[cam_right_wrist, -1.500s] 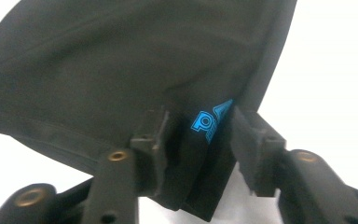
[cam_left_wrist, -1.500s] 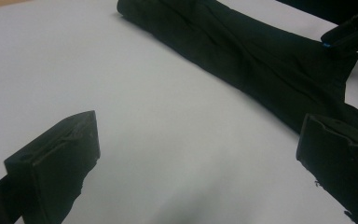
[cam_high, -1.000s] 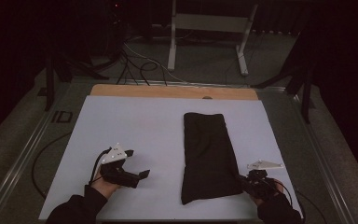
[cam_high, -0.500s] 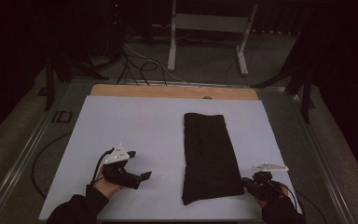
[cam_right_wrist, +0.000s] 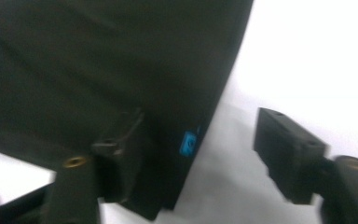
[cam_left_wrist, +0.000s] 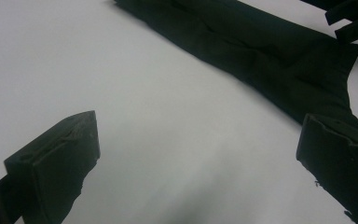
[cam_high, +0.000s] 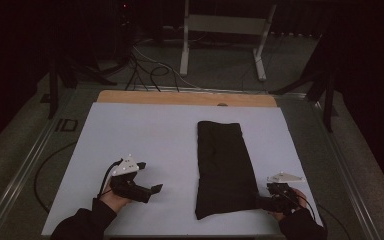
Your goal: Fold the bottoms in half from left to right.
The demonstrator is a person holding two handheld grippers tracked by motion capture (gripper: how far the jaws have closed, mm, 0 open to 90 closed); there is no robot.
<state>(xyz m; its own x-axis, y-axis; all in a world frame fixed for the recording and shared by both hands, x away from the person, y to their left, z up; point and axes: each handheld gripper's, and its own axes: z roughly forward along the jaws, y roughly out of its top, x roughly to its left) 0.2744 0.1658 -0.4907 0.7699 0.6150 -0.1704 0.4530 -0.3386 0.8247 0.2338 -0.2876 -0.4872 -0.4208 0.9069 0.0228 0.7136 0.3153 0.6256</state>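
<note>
- Compared with a second ago, the right gripper [cam_high: 263,201] sits slightly nearer the bench's [cam_high: 145,130] front edge, and its jaws have just been opening; in the right gripper view they now stand apart, one over the near corner of the black cloth [cam_high: 225,167], the other over bare white surface, with the cloth's edge between them but not pinched.
- The cloth lies much as it did earlier, and the left gripper [cam_high: 156,189] has kept its place.
- The black cloth is folded into a long, flat strip running from the middle of the bench toward the front edge, on the person's right side. It is plain and dark, with soft creases, and a small blue tag [cam_right_wrist: 188,143] shows at its edge in the right gripper view.
- The left gripper hovers low over the white surface, well apart from the cloth, jaws wide and holding nothing.
- The right gripper is at the cloth's near right corner, released.
</note>
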